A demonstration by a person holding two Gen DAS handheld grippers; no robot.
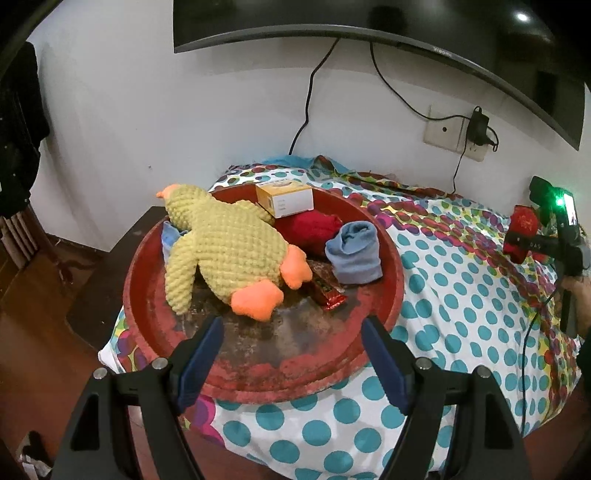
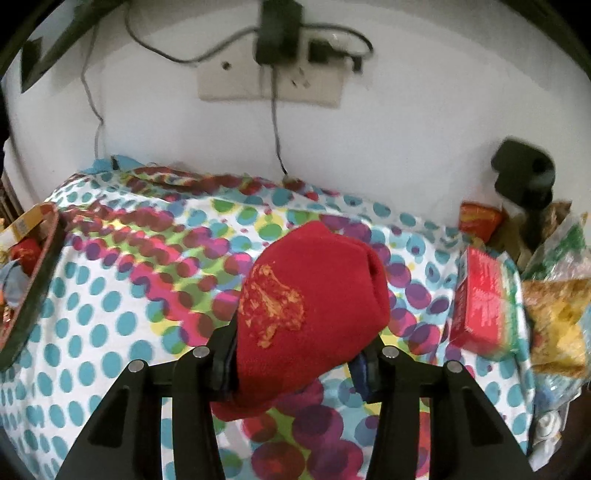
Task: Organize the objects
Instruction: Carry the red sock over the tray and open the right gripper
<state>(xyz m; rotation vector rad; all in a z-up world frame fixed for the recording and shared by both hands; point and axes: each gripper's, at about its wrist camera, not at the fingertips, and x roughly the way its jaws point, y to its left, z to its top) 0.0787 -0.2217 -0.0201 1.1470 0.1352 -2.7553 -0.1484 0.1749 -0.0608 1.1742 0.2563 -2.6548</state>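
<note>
Right claw (image 2: 295, 354) grips one red sock (image 2: 314, 291); left claw (image 1: 291, 354) hangs released. One red tray (image 1: 388, 258) holds one plush duck (image 1: 225, 243), one box (image 1: 286, 199), one blue sock (image 1: 354, 254).

We see our left gripper (image 1: 291, 354), jaws wide apart with nothing between them, over the near rim of a round red worn tray (image 1: 147, 317) on a polka-dot cloth (image 1: 461, 314). In the tray: yellow knitted plush duck (image 1: 221, 247) with orange feet, small yellow-white cardboard box (image 1: 286, 199) at the far rim, red rolled cloth (image 1: 314, 227), blue folded sock (image 1: 354, 253), red foil wrapper (image 1: 328, 291). At far right our right gripper (image 1: 532, 236) clamps a red fabric piece (image 1: 522, 230). Dark monitor (image 1: 369, 22) on the wall above.
</note>
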